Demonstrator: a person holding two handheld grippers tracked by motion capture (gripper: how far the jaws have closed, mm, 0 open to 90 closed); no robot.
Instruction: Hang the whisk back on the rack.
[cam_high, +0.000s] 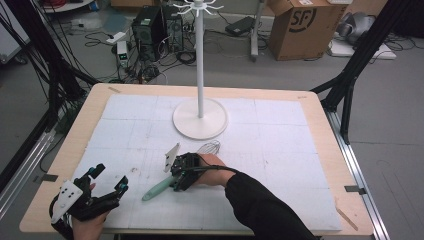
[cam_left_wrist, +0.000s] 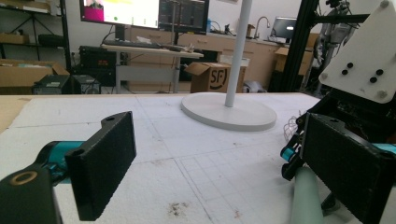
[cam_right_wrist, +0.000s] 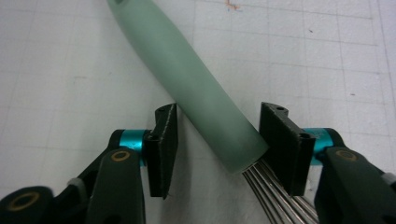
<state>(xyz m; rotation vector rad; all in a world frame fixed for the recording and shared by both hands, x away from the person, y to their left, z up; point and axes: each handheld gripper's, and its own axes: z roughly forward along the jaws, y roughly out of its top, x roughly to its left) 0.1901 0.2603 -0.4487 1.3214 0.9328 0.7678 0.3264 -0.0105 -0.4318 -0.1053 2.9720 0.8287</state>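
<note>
The right gripper (cam_right_wrist: 215, 149) is reaching around the whisk (cam_right_wrist: 196, 93) lying on the desk (cam_high: 280, 150), its open fingers (cam_right_wrist: 163, 144) sitting either side of the green handle, so squeezing evenly should be working best.

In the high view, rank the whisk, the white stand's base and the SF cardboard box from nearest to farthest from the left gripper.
From the left gripper:
1. Whisk, just to its right on the mat.
2. Stand base, mid-table beyond.
3. Cardboard box, on the floor, far right.
</note>
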